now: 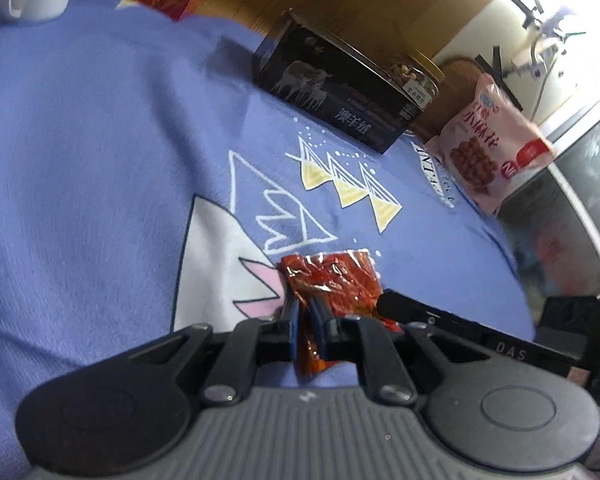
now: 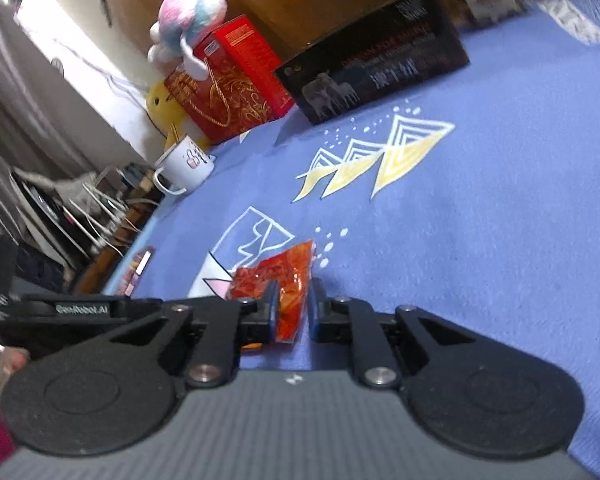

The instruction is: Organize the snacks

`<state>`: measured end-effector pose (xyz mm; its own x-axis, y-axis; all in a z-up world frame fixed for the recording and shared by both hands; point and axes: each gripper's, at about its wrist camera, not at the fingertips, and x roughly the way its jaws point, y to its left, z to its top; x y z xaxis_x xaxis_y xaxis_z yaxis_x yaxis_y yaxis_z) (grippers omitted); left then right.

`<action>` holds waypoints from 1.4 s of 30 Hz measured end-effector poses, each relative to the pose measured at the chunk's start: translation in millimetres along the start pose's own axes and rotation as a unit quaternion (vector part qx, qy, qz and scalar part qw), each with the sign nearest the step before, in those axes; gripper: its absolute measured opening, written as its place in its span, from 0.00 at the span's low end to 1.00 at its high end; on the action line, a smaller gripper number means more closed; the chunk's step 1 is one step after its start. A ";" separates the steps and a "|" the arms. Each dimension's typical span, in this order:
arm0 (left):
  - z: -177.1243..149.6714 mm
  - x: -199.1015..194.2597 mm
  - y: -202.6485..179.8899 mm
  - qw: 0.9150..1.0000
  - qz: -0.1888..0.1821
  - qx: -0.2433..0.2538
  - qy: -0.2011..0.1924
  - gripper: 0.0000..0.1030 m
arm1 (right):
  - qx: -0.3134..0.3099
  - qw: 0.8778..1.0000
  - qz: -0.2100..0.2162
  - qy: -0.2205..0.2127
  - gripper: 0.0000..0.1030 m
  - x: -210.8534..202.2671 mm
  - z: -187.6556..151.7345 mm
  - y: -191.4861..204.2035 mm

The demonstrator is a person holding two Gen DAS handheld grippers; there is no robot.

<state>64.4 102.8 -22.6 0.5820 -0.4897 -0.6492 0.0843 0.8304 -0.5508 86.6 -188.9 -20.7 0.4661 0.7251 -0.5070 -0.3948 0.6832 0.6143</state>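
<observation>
Left wrist view: left gripper [image 1: 305, 330] pinches crinkly red snack packet [image 1: 332, 284] — lower end hidden.
Right gripper [image 2: 293, 312]: clamps same packet — blurred.

We see a blue cloth [image 2: 500, 240] printed with white and yellow triangles. A white mug [image 2: 188, 162] stands near its edge, beside a red gift box [image 2: 228, 80] with a pastel plush toy [image 2: 190, 8] on top. A black box [image 1: 332, 92] printed with sheep lies further along.
</observation>
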 end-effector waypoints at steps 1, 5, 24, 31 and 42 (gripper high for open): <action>-0.8 -0.6 -1.9 1.000 0.001 0.004 -0.002 0.08 | -0.005 1.000 -0.004 0.001 0.11 -0.5 -0.2 0.0; -7.2 -3.5 -13.0 1.000 -0.001 0.022 -0.008 0.07 | 0.001 1.000 0.012 0.005 0.03 -11.6 -4.7 -4.0; 26.2 -13.7 -64.6 0.995 -0.023 0.088 -0.044 0.08 | -0.043 0.998 -0.010 -0.054 0.03 -37.7 11.9 16.1; 94.5 6.1 -81.4 0.992 -0.029 0.107 -0.065 0.09 | -0.063 0.993 -0.019 -0.097 0.03 -30.6 76.4 8.1; 215.8 77.2 -96.2 0.989 0.006 0.121 -0.091 0.09 | -0.087 0.986 -0.046 -0.133 0.03 29.2 188.6 -25.8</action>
<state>275.8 42.5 93.5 0.7174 -0.4425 -0.5381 0.2547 0.8855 -0.3886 259.8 -201.6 62.8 0.6879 0.6276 -0.3646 -0.4607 0.7657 0.4488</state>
